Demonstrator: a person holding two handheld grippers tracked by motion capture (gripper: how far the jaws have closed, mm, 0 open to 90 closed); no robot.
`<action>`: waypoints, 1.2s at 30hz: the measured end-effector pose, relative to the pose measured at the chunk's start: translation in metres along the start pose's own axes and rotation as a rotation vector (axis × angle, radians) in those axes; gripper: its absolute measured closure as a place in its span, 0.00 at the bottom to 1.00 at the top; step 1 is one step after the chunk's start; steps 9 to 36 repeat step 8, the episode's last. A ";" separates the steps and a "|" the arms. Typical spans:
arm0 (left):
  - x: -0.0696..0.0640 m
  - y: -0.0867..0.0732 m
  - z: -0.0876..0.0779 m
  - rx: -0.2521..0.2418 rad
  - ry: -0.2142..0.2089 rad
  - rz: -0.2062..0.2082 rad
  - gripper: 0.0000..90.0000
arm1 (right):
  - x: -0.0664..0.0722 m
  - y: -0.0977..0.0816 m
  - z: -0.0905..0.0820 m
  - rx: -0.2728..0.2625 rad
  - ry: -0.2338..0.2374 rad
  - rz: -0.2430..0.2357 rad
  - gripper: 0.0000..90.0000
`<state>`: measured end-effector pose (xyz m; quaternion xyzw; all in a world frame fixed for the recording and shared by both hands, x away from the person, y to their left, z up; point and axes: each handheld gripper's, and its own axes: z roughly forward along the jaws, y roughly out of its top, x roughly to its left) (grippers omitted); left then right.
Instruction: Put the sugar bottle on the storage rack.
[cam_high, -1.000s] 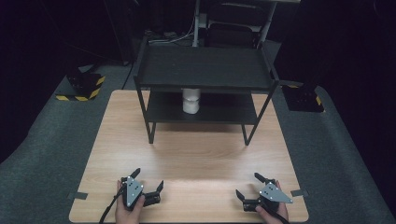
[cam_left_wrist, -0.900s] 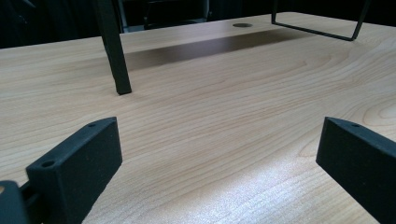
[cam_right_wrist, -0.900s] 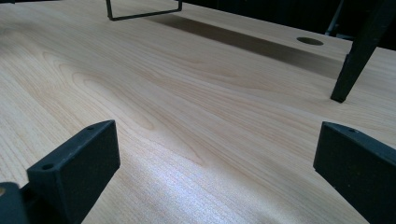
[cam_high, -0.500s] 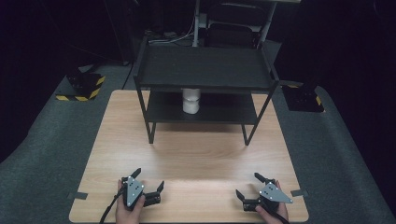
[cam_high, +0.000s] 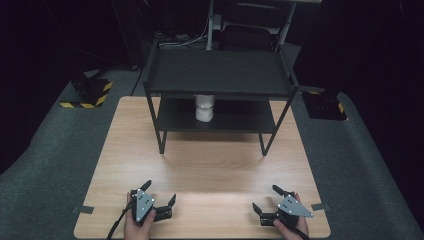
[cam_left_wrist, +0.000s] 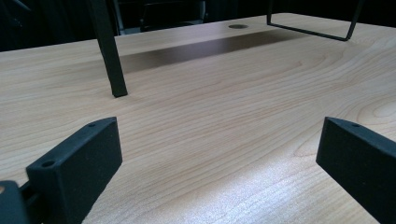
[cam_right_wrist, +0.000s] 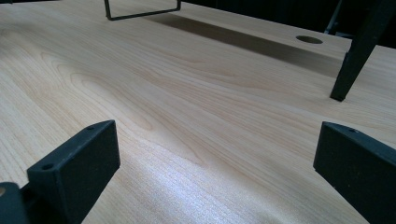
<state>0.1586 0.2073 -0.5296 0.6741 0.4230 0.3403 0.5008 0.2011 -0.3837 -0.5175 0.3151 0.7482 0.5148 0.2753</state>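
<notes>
Left gripper and right gripper, jaws wide apart, empty, on bare unlettered table.

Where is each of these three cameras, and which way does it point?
High view: above the person's side, looking forward and down on the table, rack, cup, both hands and grippers.
Left gripper view: low on the left gripper, facing a rack leg; open jaws show.
Right gripper view: low on the right gripper, likewise.
Shared: table and rack.

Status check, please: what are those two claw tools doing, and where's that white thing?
Left hand-held gripper and right hand-held gripper open, empty, at near table edge. White cup on rack's lower shelf. Nothing between.
</notes>
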 end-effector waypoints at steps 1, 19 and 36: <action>0.000 0.000 0.000 0.001 0.000 0.000 0.01 | 0.000 0.000 0.000 0.000 -0.001 0.000 0.00; 0.000 0.003 0.001 0.015 0.004 -0.002 0.01 | 0.002 -0.001 -0.001 -0.007 -0.010 -0.005 0.00; 0.000 0.003 0.001 0.015 0.004 -0.002 0.01 | 0.002 -0.001 -0.001 -0.007 -0.010 -0.005 0.00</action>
